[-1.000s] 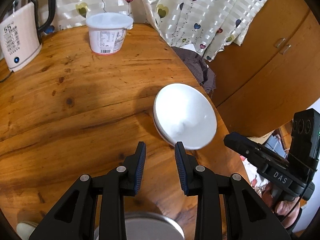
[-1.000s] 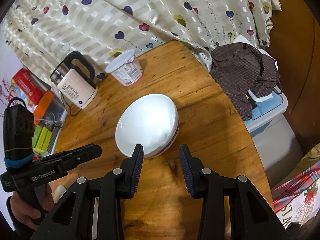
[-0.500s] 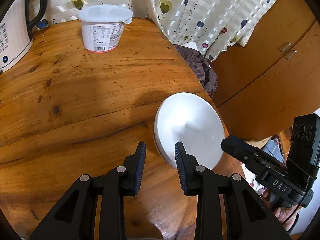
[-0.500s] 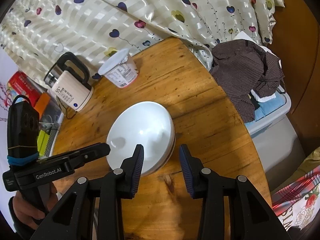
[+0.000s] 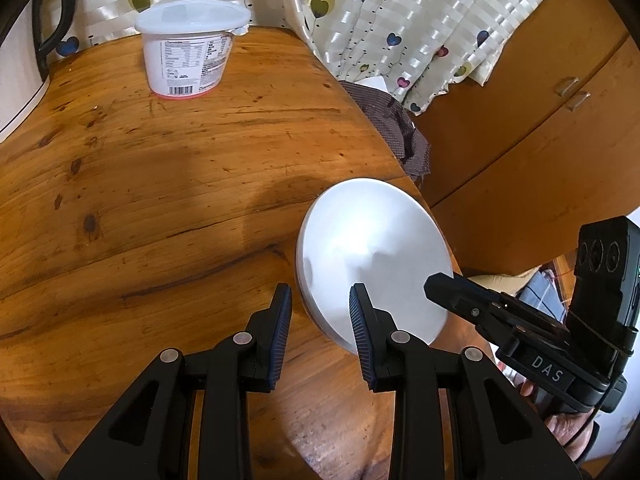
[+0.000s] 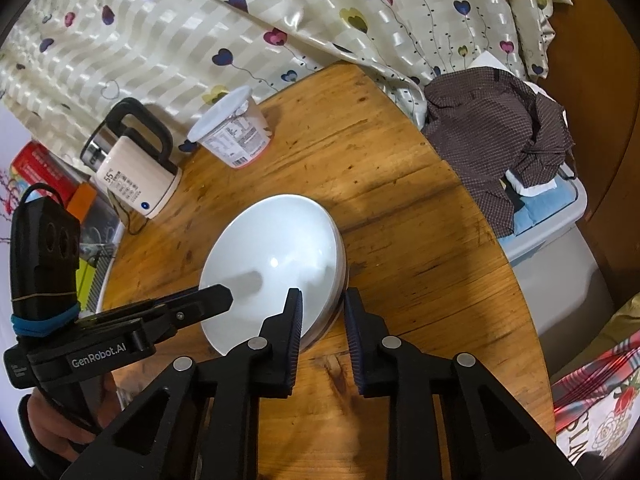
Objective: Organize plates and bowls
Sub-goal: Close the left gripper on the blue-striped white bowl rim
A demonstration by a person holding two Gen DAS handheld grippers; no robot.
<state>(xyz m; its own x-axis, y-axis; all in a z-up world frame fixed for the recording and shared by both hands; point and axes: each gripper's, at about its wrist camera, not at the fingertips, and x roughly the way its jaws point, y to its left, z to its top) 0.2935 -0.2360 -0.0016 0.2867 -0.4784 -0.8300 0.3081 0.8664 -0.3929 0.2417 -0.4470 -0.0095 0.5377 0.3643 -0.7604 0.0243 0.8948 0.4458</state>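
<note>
A stack of white bowls [image 5: 372,248] [image 6: 276,256] sits near the right edge of the round wooden table [image 5: 160,200]. My left gripper [image 5: 318,316] is open and straddles the stack's near-left rim, one finger outside over the wood and one over the bowl's inside, with a gap at the outer pad. My right gripper [image 6: 322,312] straddles the opposite rim. Its jaws are closing with the rim between them, and the pads are close to it but not clearly pressing. Each gripper shows in the other's view: the right gripper [image 5: 436,286] and the left gripper [image 6: 218,298].
A white lidded tub [image 5: 190,56] [image 6: 234,132] and a cream kettle [image 6: 136,176] stand at the table's far side by the heart-print curtain. A brown checked shirt [image 6: 500,148] lies on a plastic bin [image 6: 560,216] beside the table. A wooden cabinet [image 5: 540,120] stands behind.
Both grippers have come forward and down onto the bowl stack, so its rim now lies between each pair of fingers. The right jaws have narrowed; the left jaws keep their width.
</note>
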